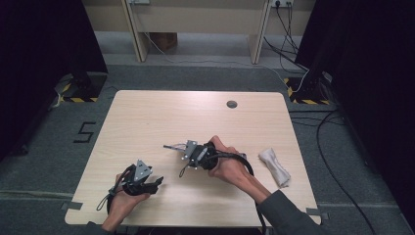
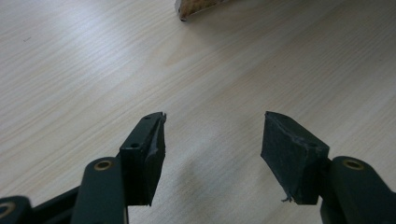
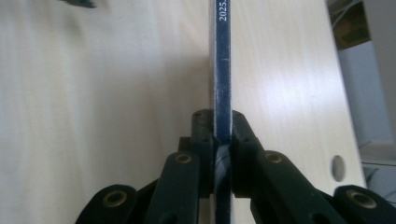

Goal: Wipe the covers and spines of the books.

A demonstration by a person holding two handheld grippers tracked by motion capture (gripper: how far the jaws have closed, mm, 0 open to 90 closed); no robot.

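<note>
While clamped, dark blue pen [image 3: 222,70], white lettering

On the tabletop [image 1: 147,117], the left gripper [image 1: 157,183] sits near the front-left edge. The right gripper [image 1: 185,155] lies right of it and farther back, around the middle, a pen [image 3: 222,70] between its jaws. The rolled cloth [image 1: 275,166] lies well right, by the right edge

Light wooden table [image 1: 147,117] at frame centre, with a rolled white cloth [image 1: 275,166] lying near its right edge and a small round grommet [image 1: 232,104] near the far edge. Grey floor [image 1: 49,161] around it, marked with a black "5" [image 1: 84,132] at left. Black cables [image 1: 337,166] trailing at right, hazard-striped stand bases [image 1: 73,98] at upper left and upper right.
</note>
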